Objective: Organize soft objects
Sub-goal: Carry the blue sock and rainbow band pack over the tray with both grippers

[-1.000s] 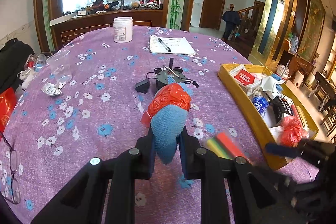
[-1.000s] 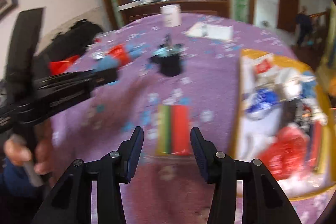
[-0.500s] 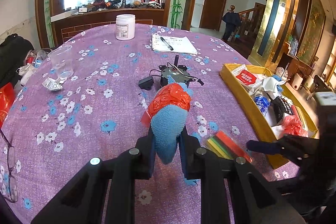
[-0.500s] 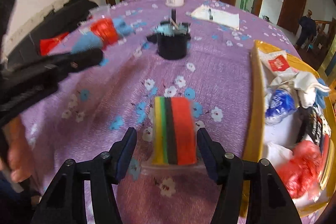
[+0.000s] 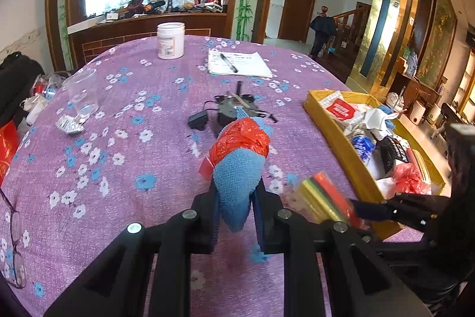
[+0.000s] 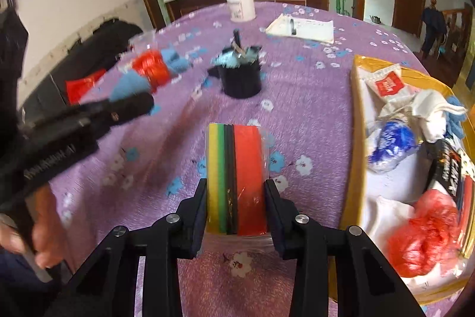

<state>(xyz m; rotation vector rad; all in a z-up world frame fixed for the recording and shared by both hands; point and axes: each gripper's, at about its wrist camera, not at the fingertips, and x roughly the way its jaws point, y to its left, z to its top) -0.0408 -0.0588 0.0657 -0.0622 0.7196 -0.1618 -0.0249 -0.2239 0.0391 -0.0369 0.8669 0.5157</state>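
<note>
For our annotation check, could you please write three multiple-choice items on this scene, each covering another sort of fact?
1. Where does the yellow tray lie from the right tool?
A. Right
B. Left
C. Behind

2. What colour is the plastic wrap on the blue knitted cloth roll?
A. Green
B. Red
C. White

3. What is the left tool doing?
A. Open, empty
B. Shut on a pen
C. Shut on the roll

A: the tray fills the right-wrist view's right side.
B: red film bands the roll.
C: both fingers press the roll.
</note>
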